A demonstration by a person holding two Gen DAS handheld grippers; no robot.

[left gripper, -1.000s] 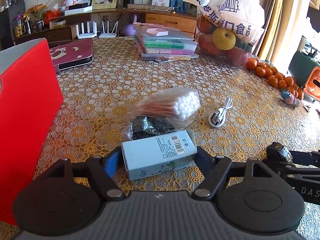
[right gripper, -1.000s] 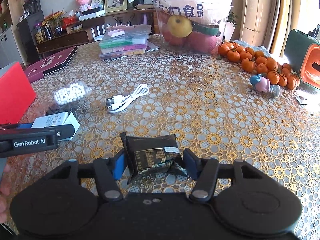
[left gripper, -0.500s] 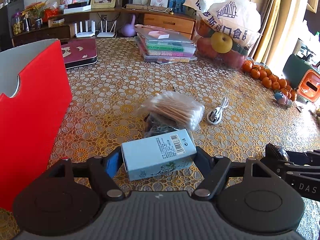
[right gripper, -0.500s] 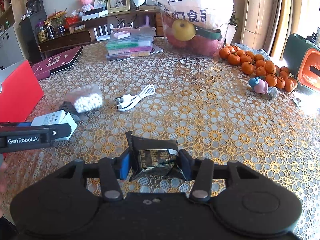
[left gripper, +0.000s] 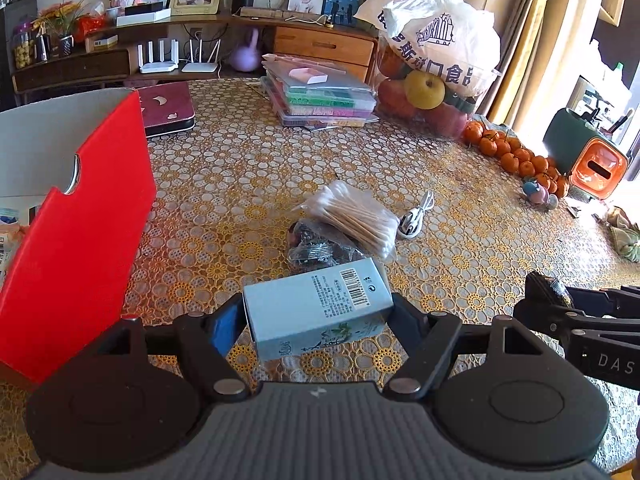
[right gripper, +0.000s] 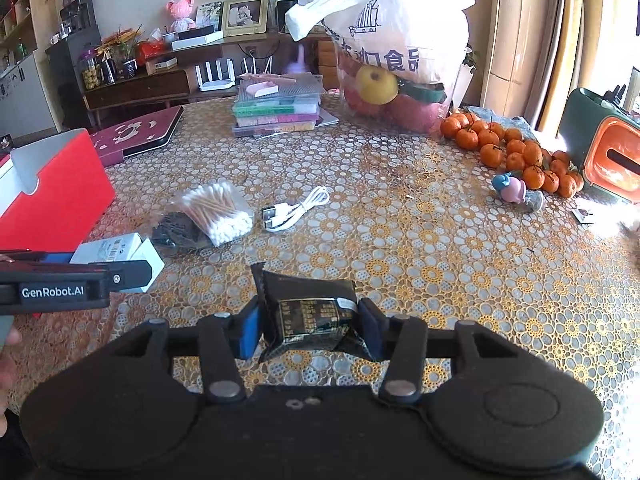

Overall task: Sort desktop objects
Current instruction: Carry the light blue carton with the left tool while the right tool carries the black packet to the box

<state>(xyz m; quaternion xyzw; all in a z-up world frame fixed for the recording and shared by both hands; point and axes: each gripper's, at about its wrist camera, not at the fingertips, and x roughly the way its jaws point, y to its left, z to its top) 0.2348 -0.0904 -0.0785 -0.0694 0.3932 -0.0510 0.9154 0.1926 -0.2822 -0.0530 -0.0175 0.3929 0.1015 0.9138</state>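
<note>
Covering table: floral lace cloth (right gripper: 440,248) | behind: wooden sideboard (left gripper: 320,42)

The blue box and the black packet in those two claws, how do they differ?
The blue box is a stiff, pale carton with a barcode; the black packet is a soft, crinkled dark wrapper with gold print. The box sits in the left claw, the packet in the right claw. The box looks wider than the packet. Both are clamped and held above the table.
</note>
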